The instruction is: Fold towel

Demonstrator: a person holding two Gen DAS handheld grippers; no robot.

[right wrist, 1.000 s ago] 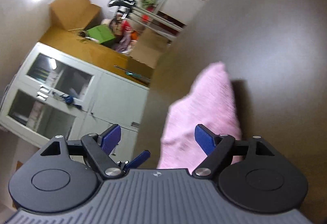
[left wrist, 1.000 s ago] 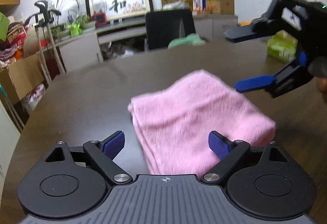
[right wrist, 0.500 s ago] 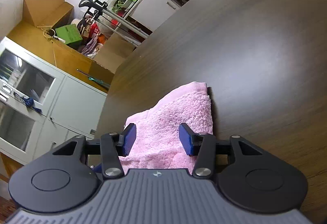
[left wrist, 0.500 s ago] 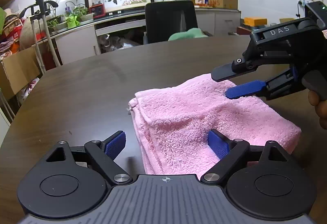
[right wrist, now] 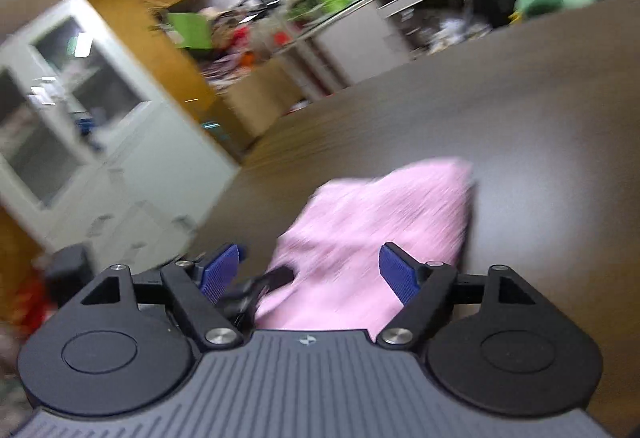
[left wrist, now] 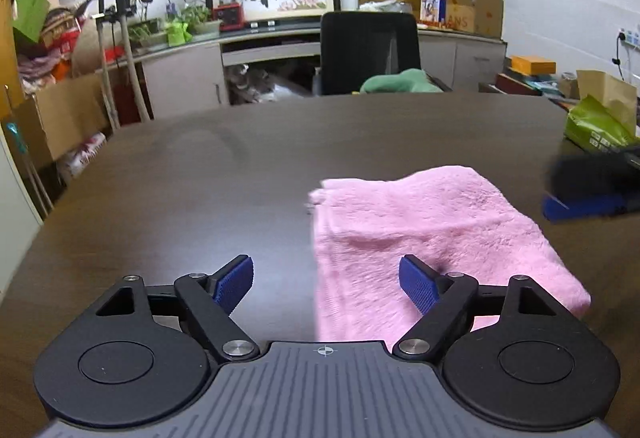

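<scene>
Lying folded into a thick pink pad on the dark table (left wrist: 248, 166), the towel (left wrist: 420, 238) fills the lower right of the left wrist view. The left gripper (left wrist: 326, 280) grips nothing — its jaws are closing, with only the towel's left edge between them. The right gripper (right wrist: 310, 272) is opening over the cloth, pads clear of it. To finish well, I'd press the layers flat and square the stacked edges — no tugging.
</scene>
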